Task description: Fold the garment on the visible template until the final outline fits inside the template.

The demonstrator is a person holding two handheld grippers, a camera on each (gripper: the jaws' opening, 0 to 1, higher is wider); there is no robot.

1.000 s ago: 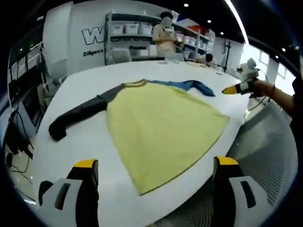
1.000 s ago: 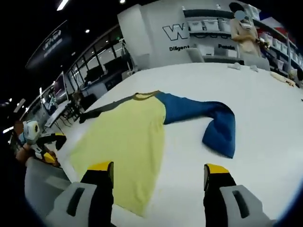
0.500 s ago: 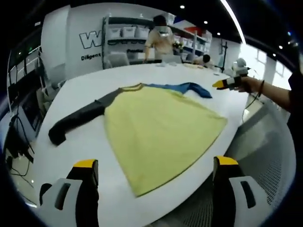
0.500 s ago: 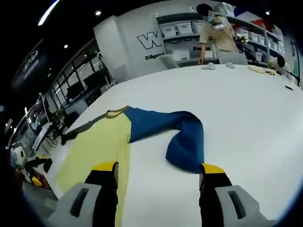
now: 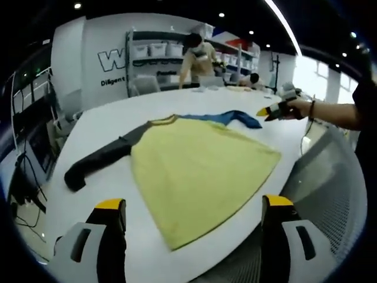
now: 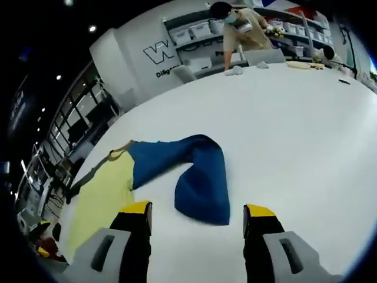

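Soft, limp garment (image 5: 200,165) lies flat on the bench (image 6: 306,118); right tool (image 6: 197,215), jaws spread, nears its blue sleeve (image 6: 200,177), best pinched at the cuff; left tool (image 5: 191,206) spread too

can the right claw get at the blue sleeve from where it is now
Probably yes. In the right gripper view the right claw is open, its jaws framing the blue sleeve just ahead, which lies bent on the bare white table with nothing between them.
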